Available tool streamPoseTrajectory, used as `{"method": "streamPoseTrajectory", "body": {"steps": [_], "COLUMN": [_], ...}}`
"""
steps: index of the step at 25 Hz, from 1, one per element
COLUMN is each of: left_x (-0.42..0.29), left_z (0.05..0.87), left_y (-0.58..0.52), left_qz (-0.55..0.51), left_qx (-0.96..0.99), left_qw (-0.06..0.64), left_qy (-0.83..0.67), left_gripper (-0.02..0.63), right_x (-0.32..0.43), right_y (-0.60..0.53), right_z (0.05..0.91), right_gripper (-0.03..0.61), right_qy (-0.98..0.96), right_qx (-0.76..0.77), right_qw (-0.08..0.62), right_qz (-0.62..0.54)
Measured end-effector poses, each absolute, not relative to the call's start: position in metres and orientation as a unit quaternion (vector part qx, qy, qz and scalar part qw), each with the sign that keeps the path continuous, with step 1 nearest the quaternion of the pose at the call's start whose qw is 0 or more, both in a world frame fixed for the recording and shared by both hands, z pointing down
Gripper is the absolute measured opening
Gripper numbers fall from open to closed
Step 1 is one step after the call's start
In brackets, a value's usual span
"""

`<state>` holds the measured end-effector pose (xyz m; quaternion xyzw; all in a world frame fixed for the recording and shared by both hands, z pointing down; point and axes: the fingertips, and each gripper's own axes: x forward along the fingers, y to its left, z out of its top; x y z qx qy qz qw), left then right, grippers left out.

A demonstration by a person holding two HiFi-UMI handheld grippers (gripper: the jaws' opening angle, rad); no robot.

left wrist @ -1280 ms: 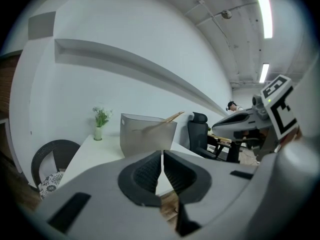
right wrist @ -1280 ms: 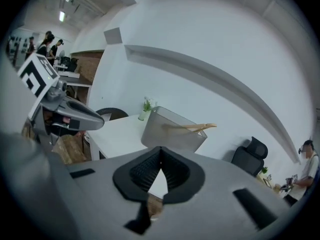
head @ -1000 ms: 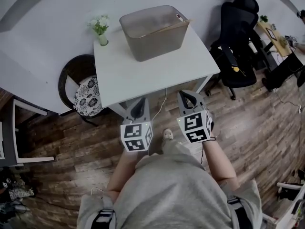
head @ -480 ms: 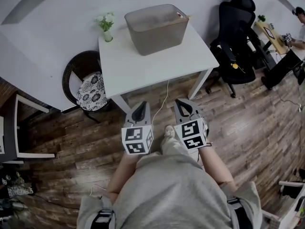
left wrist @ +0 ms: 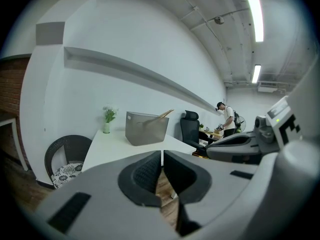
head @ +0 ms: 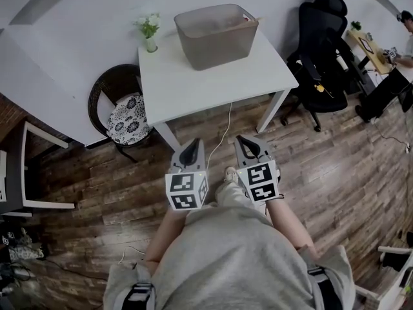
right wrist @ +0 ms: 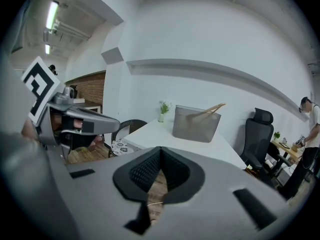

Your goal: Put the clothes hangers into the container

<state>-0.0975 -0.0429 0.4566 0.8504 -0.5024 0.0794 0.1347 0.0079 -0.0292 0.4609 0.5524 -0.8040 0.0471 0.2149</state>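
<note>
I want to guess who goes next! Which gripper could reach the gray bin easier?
Neither clearly: left gripper and right gripper hang level, shut and empty, off the table, with the bin midway ahead.

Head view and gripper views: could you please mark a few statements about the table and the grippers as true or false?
The container stands on the white table. True.
The left gripper holds a hanger. False: its jaws are shut on nothing.
The right gripper hangs over the table. False: it is over the wooden floor, short of the table.
A wooden hanger pokes out of the container. True.
The vase of flowers stands right of the container. False: left of it.
</note>
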Motion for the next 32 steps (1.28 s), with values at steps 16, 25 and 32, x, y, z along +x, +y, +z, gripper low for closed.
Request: {"method": "streamPoseTrajectory", "body": {"steps": [16, 25, 32], "left_x": [-0.090, -0.092, -0.091], "left_z": [0.453, 0.458, 0.459], "left_y": [-0.044, -0.046, -0.051], "left_qz": [0.073, 0.075, 0.075], "left_qx": [0.854, 0.854, 0.853], "left_qw": [0.137, 0.143, 0.145], "left_qy": [-0.496, -0.495, -0.496], "left_gripper": [0.017, 0.017, 0.017], "right_x": [0.017, 0.017, 0.018], "right_y": [-0.030, -0.032, -0.037], "right_z": [0.457, 0.458, 0.458], "right_gripper": [0.000, 0.000, 0.000], "right_qy": [-0.801, -0.800, -0.802], "right_qx": [0.563, 0.565, 0.562], "right_qw": [0.198, 0.195, 0.197], "right_qz": [0.055, 0.058, 0.054]}}
